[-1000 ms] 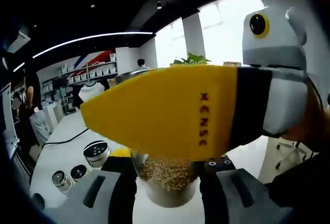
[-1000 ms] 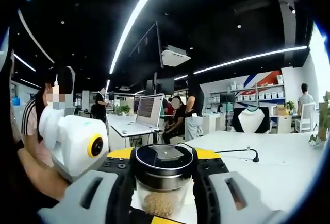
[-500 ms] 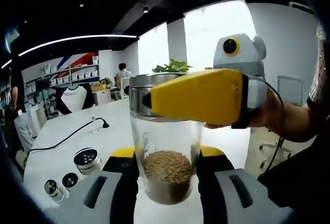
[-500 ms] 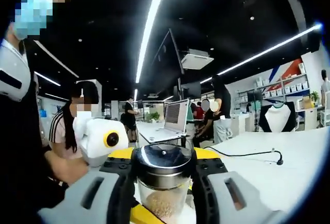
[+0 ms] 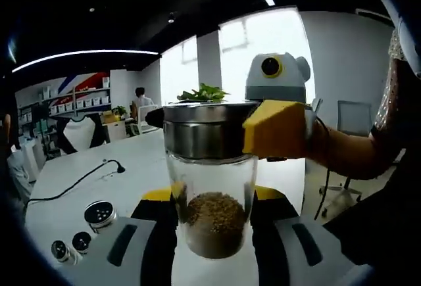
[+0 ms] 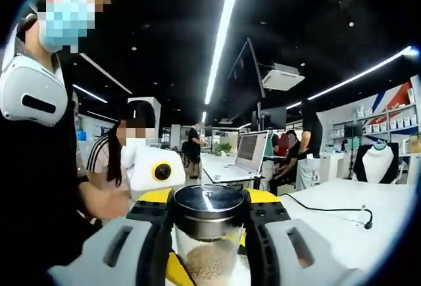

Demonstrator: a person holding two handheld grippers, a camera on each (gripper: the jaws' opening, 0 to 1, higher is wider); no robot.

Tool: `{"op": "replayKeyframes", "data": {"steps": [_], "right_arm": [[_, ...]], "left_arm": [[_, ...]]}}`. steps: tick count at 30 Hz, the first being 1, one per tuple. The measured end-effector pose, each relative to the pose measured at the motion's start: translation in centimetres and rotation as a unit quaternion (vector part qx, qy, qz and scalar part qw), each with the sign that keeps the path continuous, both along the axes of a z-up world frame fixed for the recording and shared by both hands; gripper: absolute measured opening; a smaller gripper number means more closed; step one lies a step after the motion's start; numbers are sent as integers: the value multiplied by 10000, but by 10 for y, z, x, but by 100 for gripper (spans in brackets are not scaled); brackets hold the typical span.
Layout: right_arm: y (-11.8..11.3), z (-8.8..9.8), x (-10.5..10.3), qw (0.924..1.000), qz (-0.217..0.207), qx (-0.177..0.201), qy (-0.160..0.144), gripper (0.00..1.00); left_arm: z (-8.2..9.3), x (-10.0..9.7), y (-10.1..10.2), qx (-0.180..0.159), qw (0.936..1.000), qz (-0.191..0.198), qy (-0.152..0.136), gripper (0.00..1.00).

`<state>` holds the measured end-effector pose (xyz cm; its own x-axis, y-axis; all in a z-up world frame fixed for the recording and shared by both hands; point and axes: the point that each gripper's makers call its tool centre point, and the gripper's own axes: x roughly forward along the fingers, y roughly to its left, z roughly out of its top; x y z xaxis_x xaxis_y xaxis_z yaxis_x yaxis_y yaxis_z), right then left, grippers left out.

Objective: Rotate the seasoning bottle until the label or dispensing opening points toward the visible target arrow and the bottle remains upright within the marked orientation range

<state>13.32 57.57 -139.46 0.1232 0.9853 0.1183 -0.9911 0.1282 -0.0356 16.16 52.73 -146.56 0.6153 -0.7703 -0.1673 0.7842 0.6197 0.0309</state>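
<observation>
The clear glass seasoning bottle with a brushed steel cap [image 5: 210, 187] is standing upright between the two jaws of the left claw [image 5: 212, 233], which are pinching its lower glass body where the brown granules are sitting. In the right gripper view the right claw [image 6: 209, 240] is closing its jaws around the steel cap of the same bottle [image 6: 208, 233], one jaw on each side of the lid.

Judging by the glass wall and smooth metal cap, the bottle is likely stiff, breakable and somewhat slippery, and fairly light since it is less than half full. The knurl-free cap is probably the best place to grip for turning, with the body held low to keep it upright.

Beyond the bottle, the right claw's yellow jaw is reaching in from the right in the left gripper view, touching the cap. Further off, three smaller shaker jars [image 5: 100, 215] are standing on the white table [image 5: 99, 174]. No target arrow is showing.
</observation>
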Motion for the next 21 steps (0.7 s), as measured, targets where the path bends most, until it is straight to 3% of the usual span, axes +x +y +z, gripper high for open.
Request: {"op": "replayKeyframes", "data": {"steps": [4,6,11,15,21], "right_arm": [[0,-8,17,9958,-908,-65,44,38],[3,-15,23,9900,-1400,-123,129,39],[9,-19,29,9763,-2142,-66,296,43],[9,-17,34,9727,-2275,79,448,39],[9,-13,31,9829,-1794,68,402,38]], "left_arm": [[-8,17,15,163,9967,797,59,45],[-12,23,22,269,9928,1161,75,45],[-18,24,27,444,9884,1452,4,45],[-17,23,31,522,9862,1567,-86,45],[-11,20,35,463,9891,1387,-183,45]]}}
